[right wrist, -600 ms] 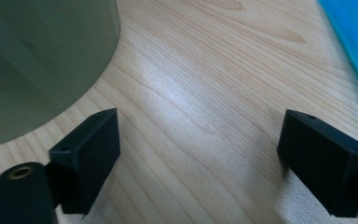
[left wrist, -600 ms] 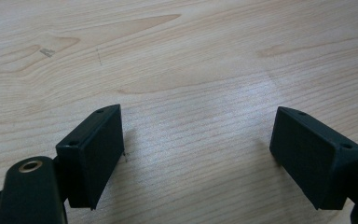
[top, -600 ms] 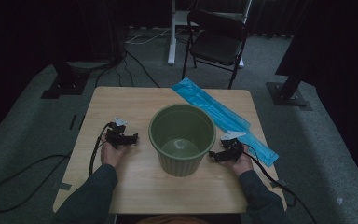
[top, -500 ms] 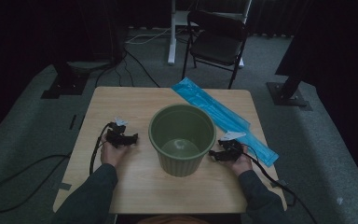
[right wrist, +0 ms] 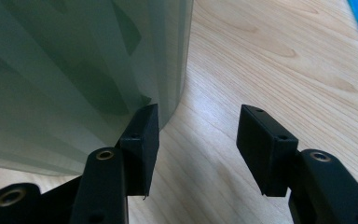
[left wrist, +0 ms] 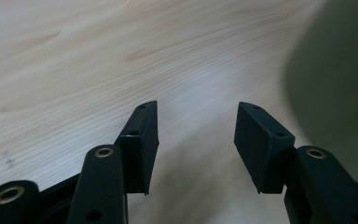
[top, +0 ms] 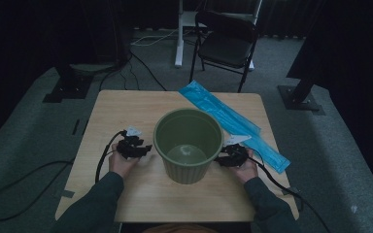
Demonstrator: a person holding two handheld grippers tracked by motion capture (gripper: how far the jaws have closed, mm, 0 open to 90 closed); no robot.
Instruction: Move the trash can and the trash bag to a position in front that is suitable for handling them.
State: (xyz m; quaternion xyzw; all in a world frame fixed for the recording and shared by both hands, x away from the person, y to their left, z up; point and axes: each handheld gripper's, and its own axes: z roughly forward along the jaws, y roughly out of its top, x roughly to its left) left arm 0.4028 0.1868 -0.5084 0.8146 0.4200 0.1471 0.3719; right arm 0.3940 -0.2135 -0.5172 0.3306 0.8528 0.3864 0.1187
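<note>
At the lower left of the high view, your left gripper [top: 135,147] rests on the wooden worktop [top: 121,109], jaws spread apart with nothing between them. At the centre stands a green ribbed bucket [top: 188,144], upright and apart from that gripper. Just right of the bucket, your right gripper [top: 230,156] sits beside its wall, jaws open and empty, one jaw close to the bucket's side. A blue plastic bag [top: 233,124] lies diagonally at the upper right.
</note>
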